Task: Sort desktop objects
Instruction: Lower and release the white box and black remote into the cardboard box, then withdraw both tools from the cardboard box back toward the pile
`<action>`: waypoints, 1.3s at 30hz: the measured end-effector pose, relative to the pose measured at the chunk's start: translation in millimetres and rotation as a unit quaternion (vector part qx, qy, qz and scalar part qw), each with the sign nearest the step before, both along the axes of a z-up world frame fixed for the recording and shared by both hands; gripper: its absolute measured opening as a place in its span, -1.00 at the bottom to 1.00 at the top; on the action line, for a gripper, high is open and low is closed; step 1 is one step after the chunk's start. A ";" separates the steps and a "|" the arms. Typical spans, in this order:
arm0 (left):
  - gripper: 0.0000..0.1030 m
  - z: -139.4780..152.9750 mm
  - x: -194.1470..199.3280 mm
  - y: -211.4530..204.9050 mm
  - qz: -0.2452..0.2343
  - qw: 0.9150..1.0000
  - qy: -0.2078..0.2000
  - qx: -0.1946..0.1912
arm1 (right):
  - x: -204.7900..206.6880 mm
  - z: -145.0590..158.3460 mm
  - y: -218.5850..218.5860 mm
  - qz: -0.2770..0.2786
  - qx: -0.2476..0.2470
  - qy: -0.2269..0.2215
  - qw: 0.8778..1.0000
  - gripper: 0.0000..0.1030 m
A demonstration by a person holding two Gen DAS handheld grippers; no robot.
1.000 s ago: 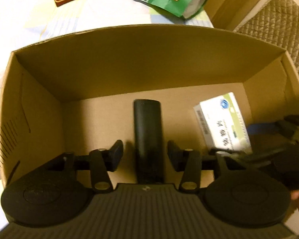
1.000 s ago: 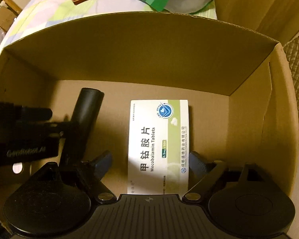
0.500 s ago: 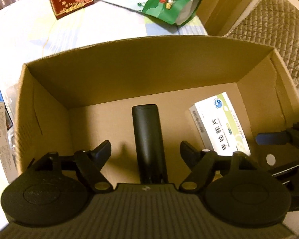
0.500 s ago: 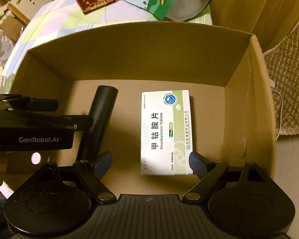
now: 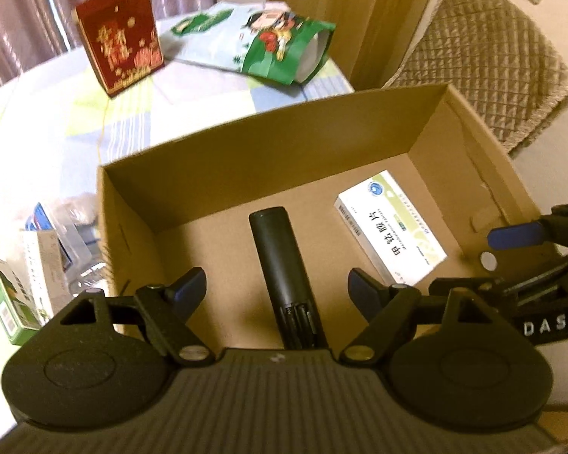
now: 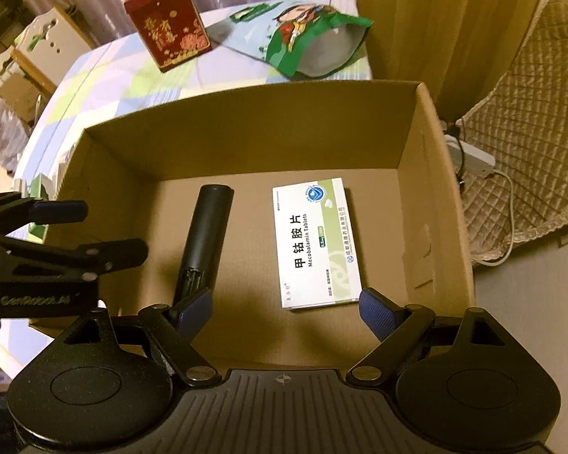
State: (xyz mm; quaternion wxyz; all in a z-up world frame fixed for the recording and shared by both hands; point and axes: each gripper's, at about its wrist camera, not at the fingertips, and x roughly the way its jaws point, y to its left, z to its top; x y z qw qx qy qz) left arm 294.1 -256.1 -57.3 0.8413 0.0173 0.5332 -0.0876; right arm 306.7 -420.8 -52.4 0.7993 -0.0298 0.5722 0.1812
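Both tools hang above the cardboard box, left tool and right tool spread wide, nothing held. Inside lie the black remote, probably battery cover off, and the tablet box, apart.

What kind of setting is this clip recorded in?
Most likely a home, perhaps a dining area: a table with a checked cloth, curtains behind it, and a quilted chair cover beside the cardboard box.

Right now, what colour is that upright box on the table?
Dark red with gold print: the upright box shows best in the right wrist view.
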 end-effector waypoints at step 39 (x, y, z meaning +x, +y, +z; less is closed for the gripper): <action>0.72 50.1 -99.9 131.4 -0.087 0.993 -0.068 -0.045 | -129.4 43.7 81.6 -0.187 0.022 -0.117 0.975 0.69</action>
